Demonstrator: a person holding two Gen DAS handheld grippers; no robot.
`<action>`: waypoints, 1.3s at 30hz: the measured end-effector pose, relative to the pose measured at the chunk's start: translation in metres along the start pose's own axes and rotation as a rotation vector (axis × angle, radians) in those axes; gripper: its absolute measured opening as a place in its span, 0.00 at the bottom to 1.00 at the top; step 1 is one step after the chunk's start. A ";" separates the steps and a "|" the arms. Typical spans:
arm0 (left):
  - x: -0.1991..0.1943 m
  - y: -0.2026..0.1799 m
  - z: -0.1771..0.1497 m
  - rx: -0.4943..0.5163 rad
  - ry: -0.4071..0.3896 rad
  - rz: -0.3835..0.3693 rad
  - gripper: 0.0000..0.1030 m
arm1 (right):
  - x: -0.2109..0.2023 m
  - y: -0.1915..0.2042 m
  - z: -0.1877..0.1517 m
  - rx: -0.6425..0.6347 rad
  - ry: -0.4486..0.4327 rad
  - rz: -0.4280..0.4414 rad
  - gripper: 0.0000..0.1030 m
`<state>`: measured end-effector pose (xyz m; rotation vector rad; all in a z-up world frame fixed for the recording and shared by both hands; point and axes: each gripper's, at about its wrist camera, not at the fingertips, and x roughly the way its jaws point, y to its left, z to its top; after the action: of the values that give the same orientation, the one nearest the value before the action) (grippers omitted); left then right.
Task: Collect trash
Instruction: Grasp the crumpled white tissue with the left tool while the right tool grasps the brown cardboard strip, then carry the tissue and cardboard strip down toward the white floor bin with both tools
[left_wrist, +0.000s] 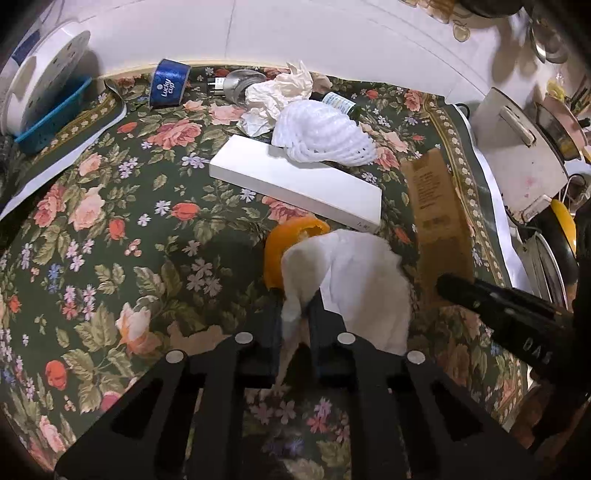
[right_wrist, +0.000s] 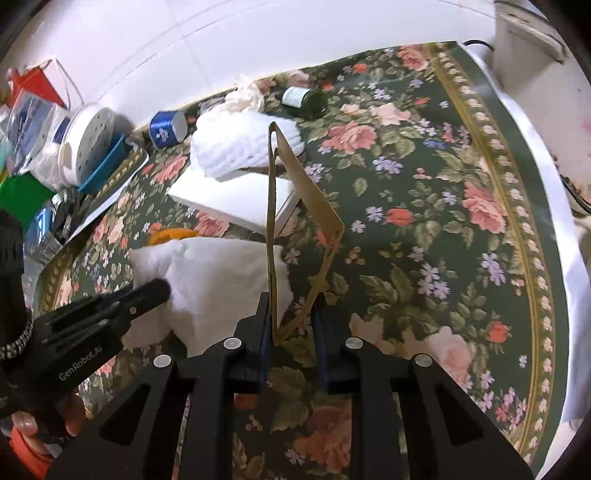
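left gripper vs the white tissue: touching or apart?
Touching. In the left wrist view the left gripper has both fingers closed on a twisted end of the white tissue, which hangs in front of the orange peel.

Two hand-held grippers (left_wrist: 295, 314), two tissues (left_wrist: 365, 280), one bottle (right_wrist: 304, 100), one white box (left_wrist: 295, 181).

A dark green floral tablecloth (right_wrist: 424, 206) covers the table, backed by a white tiled wall (right_wrist: 207, 40).
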<state>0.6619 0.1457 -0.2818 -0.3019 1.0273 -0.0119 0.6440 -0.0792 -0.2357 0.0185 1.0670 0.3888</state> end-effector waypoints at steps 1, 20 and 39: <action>-0.005 0.002 -0.002 0.000 -0.004 -0.003 0.10 | -0.003 -0.002 -0.001 0.008 -0.006 -0.010 0.18; -0.121 0.031 -0.001 0.184 -0.164 -0.008 0.03 | -0.091 0.029 -0.057 0.129 -0.185 -0.140 0.16; -0.228 -0.025 -0.090 0.221 -0.261 -0.083 0.02 | -0.172 0.058 -0.138 0.063 -0.270 -0.142 0.16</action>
<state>0.4701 0.1345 -0.1271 -0.1398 0.7460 -0.1560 0.4361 -0.1031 -0.1455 0.0493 0.8080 0.2169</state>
